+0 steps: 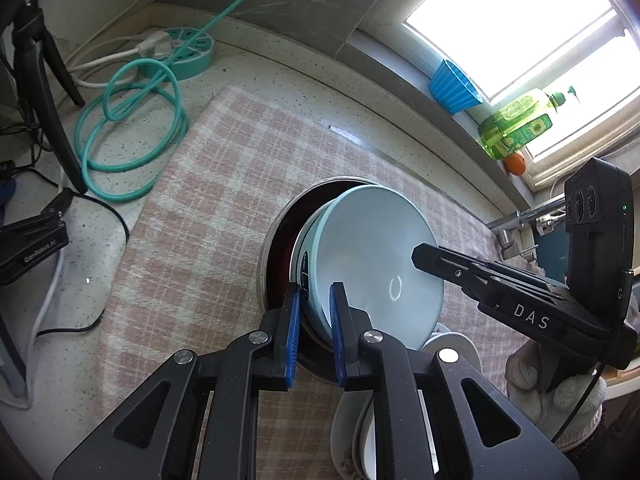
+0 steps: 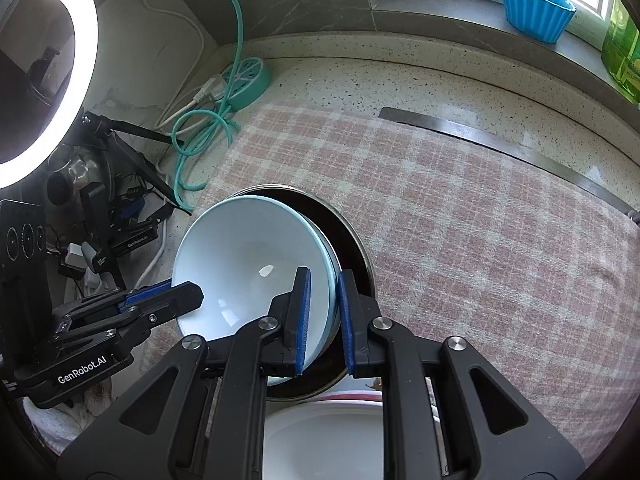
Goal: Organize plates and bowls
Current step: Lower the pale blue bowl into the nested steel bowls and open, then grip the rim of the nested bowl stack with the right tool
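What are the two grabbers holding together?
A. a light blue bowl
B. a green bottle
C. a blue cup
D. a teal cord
A: the left gripper and the right gripper each pinch the rim of the light blue bowl, one on each side, above the checked cloth.

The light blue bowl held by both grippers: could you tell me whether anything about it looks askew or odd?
The light blue bowl is tipped steeply, not level, with the left gripper and right gripper each pinching its rim. It hangs over a metal-rimmed dish. No chips or spills show.
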A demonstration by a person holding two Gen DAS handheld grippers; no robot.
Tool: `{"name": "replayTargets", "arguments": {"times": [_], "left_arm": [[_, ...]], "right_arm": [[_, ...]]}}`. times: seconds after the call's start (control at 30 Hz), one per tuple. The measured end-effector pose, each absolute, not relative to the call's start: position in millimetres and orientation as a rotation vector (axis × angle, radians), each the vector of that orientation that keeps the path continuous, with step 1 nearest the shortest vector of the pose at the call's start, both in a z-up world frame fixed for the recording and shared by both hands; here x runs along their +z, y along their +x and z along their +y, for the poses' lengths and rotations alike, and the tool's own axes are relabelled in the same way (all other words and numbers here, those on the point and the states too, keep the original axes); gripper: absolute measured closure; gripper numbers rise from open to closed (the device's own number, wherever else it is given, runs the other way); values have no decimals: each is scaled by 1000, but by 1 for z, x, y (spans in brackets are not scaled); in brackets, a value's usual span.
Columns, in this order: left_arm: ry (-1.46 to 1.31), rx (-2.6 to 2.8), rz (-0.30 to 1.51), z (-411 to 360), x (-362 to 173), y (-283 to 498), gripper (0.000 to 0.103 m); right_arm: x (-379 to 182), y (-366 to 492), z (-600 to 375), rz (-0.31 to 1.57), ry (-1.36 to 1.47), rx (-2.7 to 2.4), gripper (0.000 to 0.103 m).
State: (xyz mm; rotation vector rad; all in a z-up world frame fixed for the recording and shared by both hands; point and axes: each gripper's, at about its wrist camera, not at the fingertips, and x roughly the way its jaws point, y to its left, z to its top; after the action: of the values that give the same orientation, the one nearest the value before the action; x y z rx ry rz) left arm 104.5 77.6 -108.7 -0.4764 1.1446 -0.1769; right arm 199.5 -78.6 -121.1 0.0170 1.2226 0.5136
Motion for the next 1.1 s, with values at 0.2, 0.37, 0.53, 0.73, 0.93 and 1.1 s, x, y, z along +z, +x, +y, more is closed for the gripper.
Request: {"name": "replayTargets", "arguments": {"times": [0.2, 0.37, 0.53, 0.73, 0.93, 1.1], "left_arm": [[-462, -175, 1124, 79, -102, 104, 90], [-451, -170, 1104, 82, -96, 101, 90], [-460, -161, 1079, 90, -91, 96, 90], [-476, -156, 1085, 100, -94, 91, 90], [-505, -147, 1103, 105, -104, 89, 90], [-533, -156, 1112, 106, -111, 90, 90]], "right_arm": [[-115, 198, -82, 1194, 30, 529, 58], [-104, 195, -87, 1163, 68, 567, 51], [-93, 192, -98, 1130, 100, 566, 47], [-95, 193, -117, 1144, 142, 559, 47], [-108, 193, -133, 1172, 165, 529, 47], [-123, 196, -143, 1216, 226, 520, 60]]}}
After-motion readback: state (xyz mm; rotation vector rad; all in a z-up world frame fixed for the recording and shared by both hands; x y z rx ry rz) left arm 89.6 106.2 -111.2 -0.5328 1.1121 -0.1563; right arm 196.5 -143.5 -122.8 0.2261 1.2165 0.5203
